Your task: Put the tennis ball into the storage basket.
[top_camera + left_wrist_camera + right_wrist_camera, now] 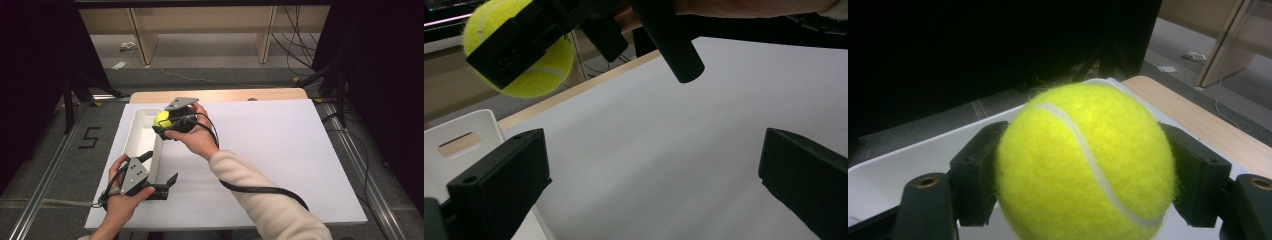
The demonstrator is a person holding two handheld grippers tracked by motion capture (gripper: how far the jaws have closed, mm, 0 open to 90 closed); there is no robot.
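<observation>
Ball (pixel 161 119) clamped over tray (pixel 136 142), left gripper (pixel 159 172) beside

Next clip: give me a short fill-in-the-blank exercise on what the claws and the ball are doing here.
1. The right claw is shut on a yellow ____ ball.
2. The ball is held above the ____ tray.
3. The left claw has its jaws ____, with nothing between them.

Missing words: tennis; white; open
</observation>
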